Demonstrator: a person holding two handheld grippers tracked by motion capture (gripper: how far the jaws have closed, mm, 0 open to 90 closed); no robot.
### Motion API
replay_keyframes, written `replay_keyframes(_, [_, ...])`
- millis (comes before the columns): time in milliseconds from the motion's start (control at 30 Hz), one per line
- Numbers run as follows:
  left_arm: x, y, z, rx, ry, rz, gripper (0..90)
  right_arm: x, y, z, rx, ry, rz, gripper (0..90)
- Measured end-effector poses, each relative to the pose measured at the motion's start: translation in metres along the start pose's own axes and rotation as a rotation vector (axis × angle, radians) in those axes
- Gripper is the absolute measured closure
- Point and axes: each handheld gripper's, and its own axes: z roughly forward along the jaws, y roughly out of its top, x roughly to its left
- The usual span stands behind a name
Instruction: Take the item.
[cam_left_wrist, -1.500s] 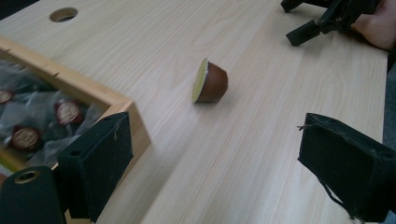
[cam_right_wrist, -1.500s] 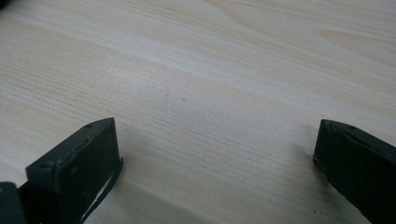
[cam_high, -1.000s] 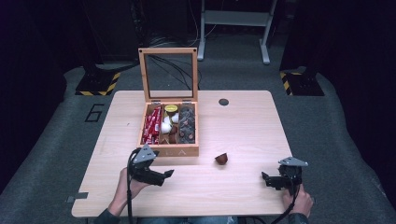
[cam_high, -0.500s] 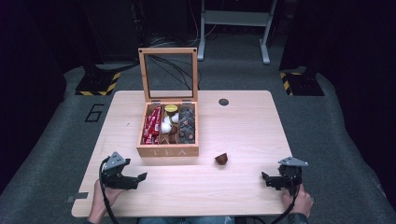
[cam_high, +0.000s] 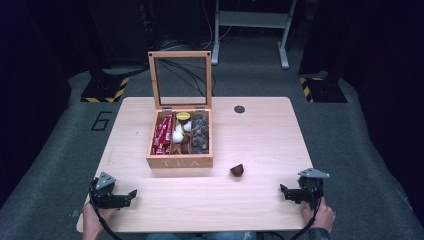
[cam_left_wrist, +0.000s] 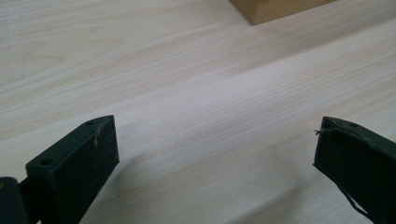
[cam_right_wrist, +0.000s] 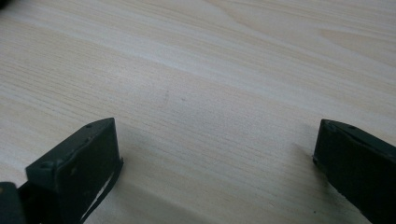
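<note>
Both grippers parked at near table edge, jaws apart, nothing held.

Light wood table (cam_high: 260, 130) is seen from high view; wooden tea box (cam_high: 180, 161), marked TEA, is set near centre w/ glass lid (cam_high: 181, 79) stood upright; left compartment is filled w/ red packets (cam_high: 162, 134), middle w/ yellow, white & brown capsules, right w/ dark ones; a brown capsule (cam_high: 237, 170) is left loose on table, just right of box front, well apart from both grippers; left gripper (cam_high: 131, 195) is held at near-left corner, jaws just opened further, bare wood between them; right gripper (cam_high: 284, 191) is held at near-right corner, jaws spread wide, empty.
</note>
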Motion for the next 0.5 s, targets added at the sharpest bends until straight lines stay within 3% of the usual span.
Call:
replay_keyframes(67, [0.0027,-0.0004,0.0,-0.001,0.015,0.001,0.0,0.0,0.0,0.0,0.0,0.001,0.0,0.0])
replay_keyframes(133, [0.0042,0.0004,0.0021,0.032,0.004,0.009,0.0,0.0,0.0,0.0,-0.001,0.0,0.0,0.0])
replay_keyframes(167, [0.003,0.0003,0.004,0.03,0.013,0.025,0.0,-0.0001,-0.0001,0.0,-0.001,0.001,0.0,0.0])
replay_keyframes(500, [0.0039,0.0015,0.0038,0.044,0.007,0.029,0.0,-0.0001,-0.0001,0.0001,-0.003,0.002,0.0,0.0])
